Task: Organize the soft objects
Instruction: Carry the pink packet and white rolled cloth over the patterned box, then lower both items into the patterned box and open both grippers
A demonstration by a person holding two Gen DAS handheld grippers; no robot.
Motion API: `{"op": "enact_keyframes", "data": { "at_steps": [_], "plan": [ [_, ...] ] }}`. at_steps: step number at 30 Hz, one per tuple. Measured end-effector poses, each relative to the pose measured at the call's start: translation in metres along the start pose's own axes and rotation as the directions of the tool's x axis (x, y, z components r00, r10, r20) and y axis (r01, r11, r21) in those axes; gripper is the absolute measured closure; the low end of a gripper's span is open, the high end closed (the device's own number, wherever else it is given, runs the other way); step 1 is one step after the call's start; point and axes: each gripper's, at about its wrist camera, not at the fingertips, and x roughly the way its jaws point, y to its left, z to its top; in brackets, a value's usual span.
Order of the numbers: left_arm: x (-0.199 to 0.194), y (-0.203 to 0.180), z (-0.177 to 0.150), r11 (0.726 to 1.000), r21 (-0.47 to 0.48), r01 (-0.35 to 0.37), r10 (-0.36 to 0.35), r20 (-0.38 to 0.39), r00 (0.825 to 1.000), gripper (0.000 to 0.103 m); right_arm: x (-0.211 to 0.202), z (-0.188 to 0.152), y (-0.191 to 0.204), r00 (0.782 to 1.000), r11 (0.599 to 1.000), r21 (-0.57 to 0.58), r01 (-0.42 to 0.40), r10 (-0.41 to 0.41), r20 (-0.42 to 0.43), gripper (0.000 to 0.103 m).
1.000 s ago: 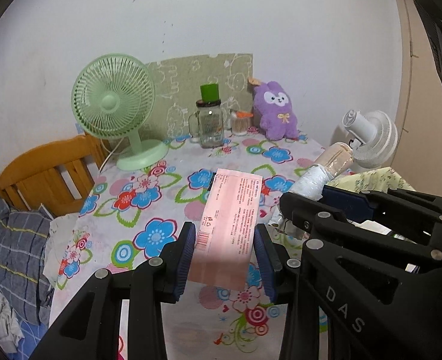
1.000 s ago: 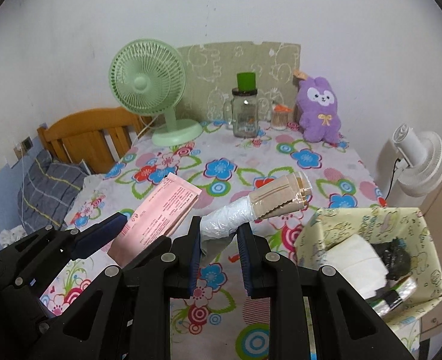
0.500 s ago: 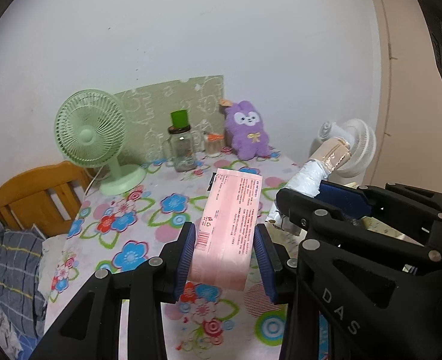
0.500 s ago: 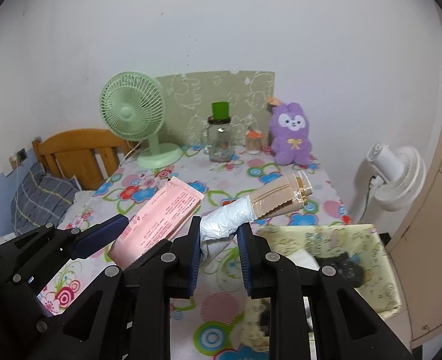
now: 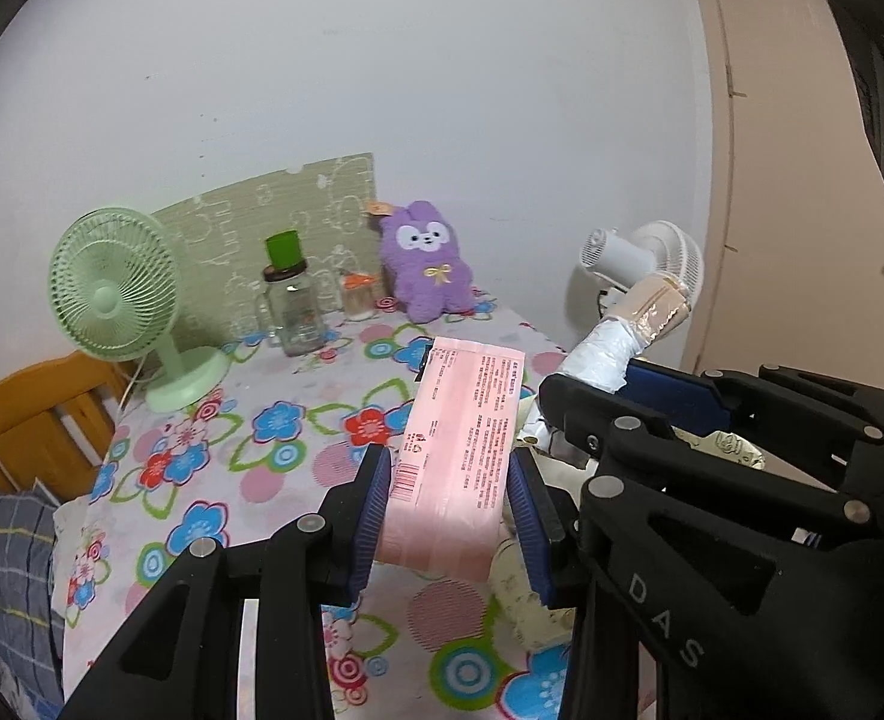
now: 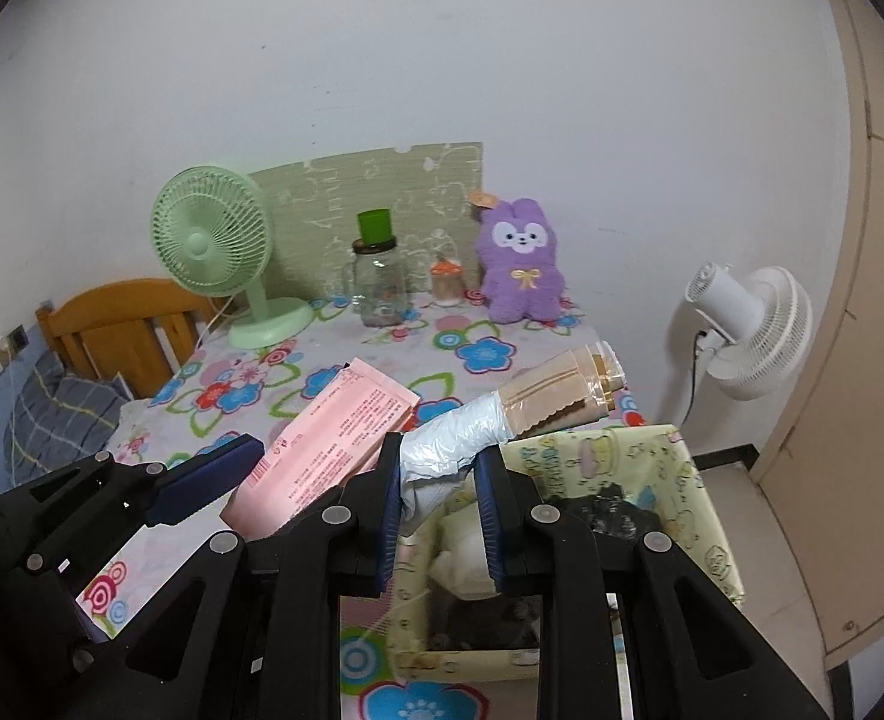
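My left gripper (image 5: 449, 480) is shut on a flat pink packet (image 5: 460, 450) with printed text and a barcode, held above the flowered tablecloth (image 5: 231, 456). My right gripper (image 6: 438, 480) is shut on the white crinkled end of a plastic-wrapped beige bundle (image 6: 556, 399) that sticks out forward. The pink packet (image 6: 333, 450) shows at the left of the right wrist view. Below the right gripper sits a yellow-green fabric box (image 6: 700, 504) at the table's right edge, holding white and dark soft items. The wrapped bundle (image 5: 628, 330) also shows in the left wrist view.
At the table's back stand a green fan (image 6: 219, 252), a glass jar with green lid (image 6: 378, 282), a small orange-lidded jar (image 6: 446, 282) and a purple plush bunny (image 6: 523, 264). A white fan (image 6: 754, 324) stands right of the table. A wooden chair (image 6: 117, 324) sits left.
Both grippers have pulled back from the table's far end and risen slightly, still holding the packet and the bundle. The fabric box now lies under the right gripper.
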Motion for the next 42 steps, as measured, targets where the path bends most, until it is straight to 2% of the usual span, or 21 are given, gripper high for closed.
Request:
{"op": "enact_keyframes", "data": {
  "at_steps": [10, 25, 26, 28, 30, 35, 38, 42],
  "plan": [
    [0.018, -0.04, 0.011, 0.997, 0.056, 0.055, -0.055, -0.002, 0.998, 0.062, 0.004, 0.0, -0.042, 0.998, 0.997, 0.047, 0.06, -0.059, -0.009, 0.078],
    [0.064, -0.069, 0.008, 0.988, 0.076, 0.132, -0.125, -0.088, 0.988, 0.061, 0.032, -0.015, -0.089, 0.992, 0.99, 0.1, 0.097, -0.088, -0.089, 0.078],
    [0.066, -0.07, 0.007, 0.988, 0.077, 0.135, -0.128, -0.096, 0.987, 0.058, 0.034, -0.016, -0.09, 0.992, 0.99, 0.101, 0.097, -0.087, -0.094, 0.078],
    [0.071, -0.07, 0.006, 0.987, 0.079, 0.137, -0.127, -0.115, 0.985, 0.039, 0.037, -0.018, -0.091, 0.991, 0.99, 0.103, 0.097, -0.086, -0.103, 0.078],
    [0.073, -0.069, 0.005, 0.988, 0.083, 0.13, -0.119, -0.12, 0.986, 0.038, 0.04, -0.02, -0.093, 0.991, 0.99, 0.108, 0.093, -0.081, -0.11, 0.078],
    [0.077, -0.063, 0.004, 0.991, 0.079, 0.108, -0.098, -0.128, 0.987, 0.027, 0.049, -0.023, -0.091, 0.99, 0.991, 0.11, 0.08, -0.066, -0.128, 0.077],
    [0.08, -0.059, 0.003, 0.994, 0.074, 0.079, -0.068, -0.148, 0.987, 0.017, 0.054, -0.023, -0.088, 0.989, 0.993, 0.104, 0.063, -0.049, -0.139, 0.077],
    [0.08, -0.053, 0.001, 0.996, 0.07, 0.055, -0.044, -0.147, 0.988, 0.013, 0.057, -0.024, -0.082, 0.988, 0.993, 0.105, 0.054, -0.038, -0.148, 0.074]
  ]
}}
